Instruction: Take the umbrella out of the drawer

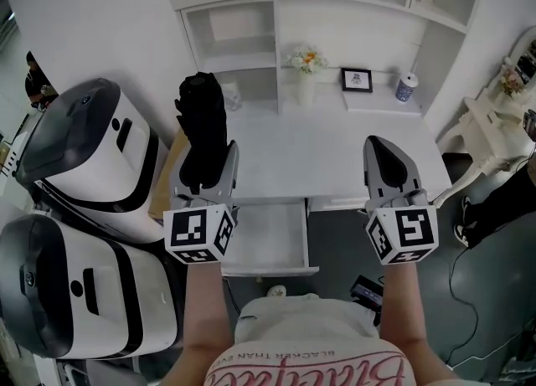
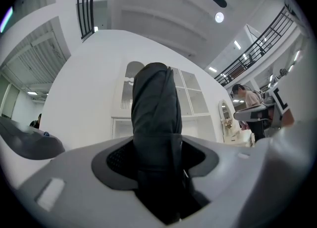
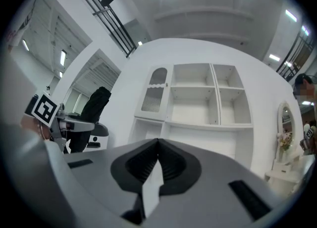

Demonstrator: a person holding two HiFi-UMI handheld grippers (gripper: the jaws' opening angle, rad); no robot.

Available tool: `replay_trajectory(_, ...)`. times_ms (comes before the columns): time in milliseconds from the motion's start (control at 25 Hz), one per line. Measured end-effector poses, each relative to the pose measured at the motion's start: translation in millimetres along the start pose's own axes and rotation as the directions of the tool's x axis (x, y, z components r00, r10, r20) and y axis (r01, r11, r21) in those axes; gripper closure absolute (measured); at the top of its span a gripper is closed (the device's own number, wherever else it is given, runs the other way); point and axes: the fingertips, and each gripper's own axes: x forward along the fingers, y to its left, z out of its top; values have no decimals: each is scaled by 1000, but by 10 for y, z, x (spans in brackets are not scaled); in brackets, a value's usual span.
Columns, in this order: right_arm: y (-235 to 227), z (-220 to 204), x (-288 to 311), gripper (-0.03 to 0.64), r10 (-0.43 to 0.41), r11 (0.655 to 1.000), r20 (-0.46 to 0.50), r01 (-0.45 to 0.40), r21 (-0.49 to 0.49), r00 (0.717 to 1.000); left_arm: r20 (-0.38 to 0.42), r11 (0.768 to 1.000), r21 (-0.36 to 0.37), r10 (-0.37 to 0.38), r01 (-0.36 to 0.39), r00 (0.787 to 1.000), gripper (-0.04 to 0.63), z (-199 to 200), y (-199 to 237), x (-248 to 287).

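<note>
At the left side of the room, beside the desk: two bulky rounded machines, one nearer the wall (image 1: 88, 146) and one nearer the person (image 1: 75, 292). Both have glossy white shells with black bands.

Left gripper (image 1: 206, 158): grey moulded plastic, with a white cube printed with black square markers at its rear. Its jaws are clamped on the umbrella. In the left gripper view the ribbed black pads (image 2: 116, 160) press against the dark fabric on both sides.

Umbrella (image 1: 201, 112): folded, black, a soft matte cloth bundle with a rounded top. It stands nearly upright out of the left gripper, raised over the left end of the desk and well clear of the drawer.

Drawer (image 1: 289, 246): a shallow white tray pulled out from under the desk front, between the two grippers.

Desk (image 1: 335, 154): smooth flat white top with white open shelving (image 1: 243, 41) behind it. At the back stand a pale vase of flowers (image 1: 306, 70), a small black picture frame (image 1: 357, 79) and a cylindrical can (image 1: 407, 86).

Right gripper (image 1: 383, 146): the same grey plastic and marker cube, held over the right part of the desk. Its jaws are closed tip to tip and grip nothing. In the right gripper view the ribbed pads (image 3: 171, 160) meet in a point.
</note>
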Motion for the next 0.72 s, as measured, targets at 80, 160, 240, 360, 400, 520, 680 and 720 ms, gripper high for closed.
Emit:
replay_trajectory(80, -14, 67, -11, 609, -7, 1000, 23, 7, 1, 1000, 6, 1000, 14, 8, -8, 1000, 337, 48, 35, -18)
replay_trajectory(160, -14, 115, -8, 609, -3, 1000, 41, 3, 10, 999, 16, 1000, 19, 15, -15, 1000, 337, 94, 64, -29)
replay_trajectory(240, -13, 135, 7, 609, 4, 1000, 51, -5, 26, 999, 26, 1000, 21, 18, -18, 1000, 337, 135, 74, -32)
replay_trajectory(360, 7, 125, 26, 609, 13, 1000, 43, -14, 23, 999, 41, 999, 39, 14, -16, 999, 337, 193, 53, -37)
replay_trajectory(400, 21, 113, 29, 609, 17, 1000, 36, -18, 12, 999, 47, 999, 43, 11, -13, 999, 337, 210, 42, -40)
replay_trajectory(520, 60, 67, 37, 609, 30, 999, 17, -30, -13, 999, 63, 999, 37, -2, -1, 998, 337, 243, 15, -48)
replay_trajectory(680, 47, 22, 38, 609, 28, 1000, 7, -28, -3, 1000, 71, 1000, 20, -15, 14, 997, 337, 251, -7, -45)
replay_trajectory(720, 42, 18, 40, 609, 29, 1000, 8, -29, -1, 1000, 71, 1000, 17, -15, 14, 997, 337, 248, -8, -44)
